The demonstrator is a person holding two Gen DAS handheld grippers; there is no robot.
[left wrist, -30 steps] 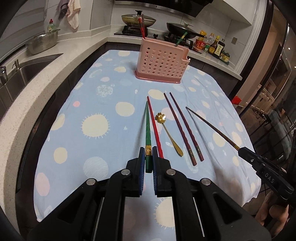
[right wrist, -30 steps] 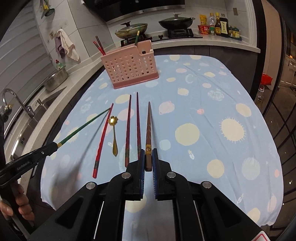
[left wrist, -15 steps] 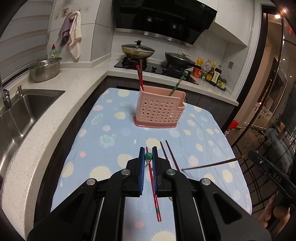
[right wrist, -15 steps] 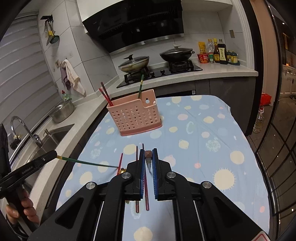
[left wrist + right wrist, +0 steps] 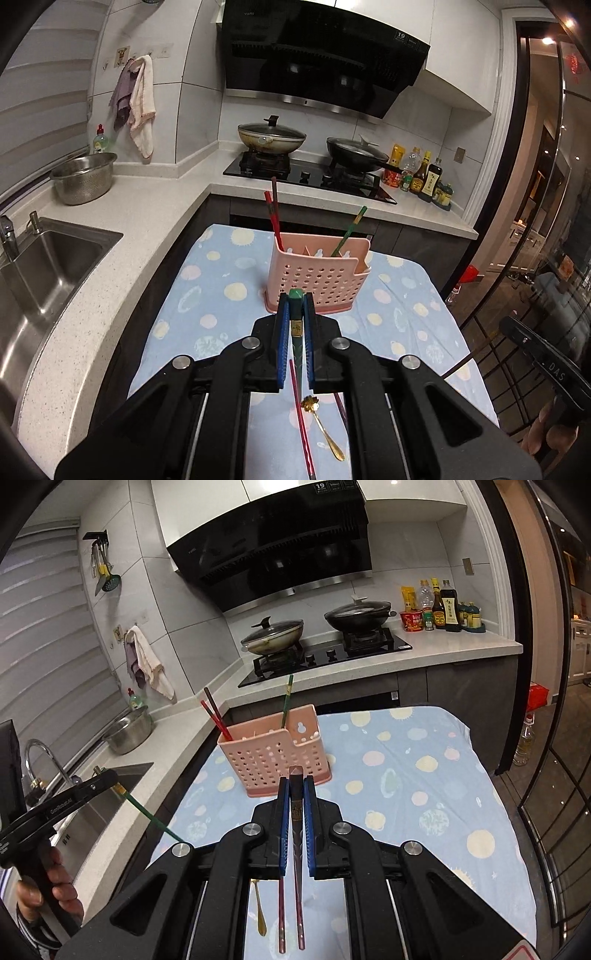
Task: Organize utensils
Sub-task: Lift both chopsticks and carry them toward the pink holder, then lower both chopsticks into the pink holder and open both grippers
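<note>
Both tongs are clamped on a chopstick each, lifted off the spotted tablecloth (image 5: 221, 295) and pointed toward the pink holder (image 5: 317, 280) at the far end of the table. Your left gripper (image 5: 295, 314) pinches the green chopstick (image 5: 296, 295) near its thick, gold-banded end, the thin tip hanging below; your right gripper (image 5: 296, 794) grips the brown chopstick (image 5: 296, 775) the same way.

Expect both sticks to be light, rigid and probably slick with lacquer, so a hold far from the middle lets the long end swing or pivot between the pads. The thick square end looks like the better place to hold, as you have it.

The holder already stands a red chopstick (image 5: 272, 218), a dark one and another green one upright. It seems light plastic and could shift if knocked. A red chopstick (image 5: 301, 413), a gold spoon (image 5: 323, 424) and two dark red ones (image 5: 282, 912) lie on the cloth beneath your grippers.
</note>
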